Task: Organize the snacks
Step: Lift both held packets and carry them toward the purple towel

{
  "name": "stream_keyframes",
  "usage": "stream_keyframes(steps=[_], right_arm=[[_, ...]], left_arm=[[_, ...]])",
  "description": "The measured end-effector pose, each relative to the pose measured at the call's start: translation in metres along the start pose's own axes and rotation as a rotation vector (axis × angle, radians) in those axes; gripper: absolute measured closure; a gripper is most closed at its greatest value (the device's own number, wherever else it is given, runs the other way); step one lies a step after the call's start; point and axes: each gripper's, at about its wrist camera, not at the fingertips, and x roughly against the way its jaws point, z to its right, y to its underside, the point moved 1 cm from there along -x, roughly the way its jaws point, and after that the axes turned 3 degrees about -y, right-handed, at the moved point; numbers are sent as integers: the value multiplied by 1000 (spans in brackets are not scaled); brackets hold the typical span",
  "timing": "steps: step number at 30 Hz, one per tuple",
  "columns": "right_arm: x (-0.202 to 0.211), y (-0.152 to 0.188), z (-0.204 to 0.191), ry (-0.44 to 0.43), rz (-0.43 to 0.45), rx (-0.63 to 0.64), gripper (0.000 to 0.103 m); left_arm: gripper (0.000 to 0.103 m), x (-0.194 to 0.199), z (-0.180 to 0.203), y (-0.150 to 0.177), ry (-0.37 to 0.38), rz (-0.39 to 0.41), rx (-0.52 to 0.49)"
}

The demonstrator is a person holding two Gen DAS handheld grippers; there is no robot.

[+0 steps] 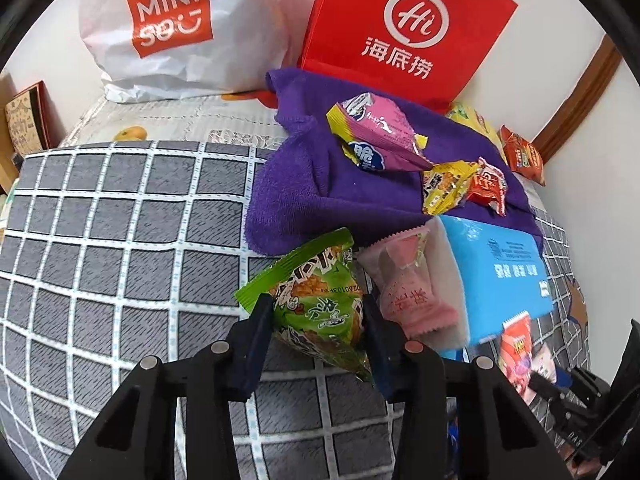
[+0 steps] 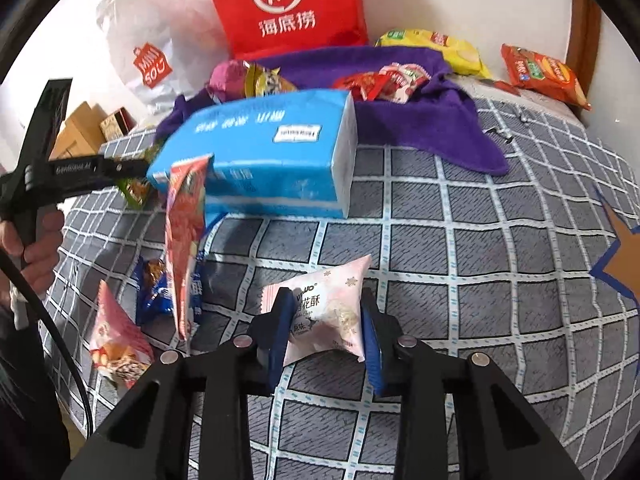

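Between left tongs (image 1: 318, 312) green packet (image 1: 316, 300); right tongs (image 2: 326, 320) pinch pink packet (image 2: 324, 312).

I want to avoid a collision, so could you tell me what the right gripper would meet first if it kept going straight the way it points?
Holding the pale pink snack packet, the right gripper points across bare checked cloth toward the blue tissue pack, which is probably first, though depth is unclear.

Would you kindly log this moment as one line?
left gripper: shut on green snack | right gripper: shut on pink snack | both above checked cloth
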Motion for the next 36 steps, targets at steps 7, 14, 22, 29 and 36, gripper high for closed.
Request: stream_keyframes(steps=[7,14,22,29,36], right_arm=[[33,-5,-5,30,86,-7,71],[61,-22,-14,45,153,-32,70],[82,-37,-20,44,202,-57,70],[96,-47,-22,41,235,-58,70],[108,-60,-20,36,265,-75,70]], left_arm=[[62,27,2,13,3,25,8],[62,58,21,26,37,58,-30],[62,90,55,31,78,100,-83],[62,109,80,28,99,130,-122],[62,120,100,16,113,144,-150]])
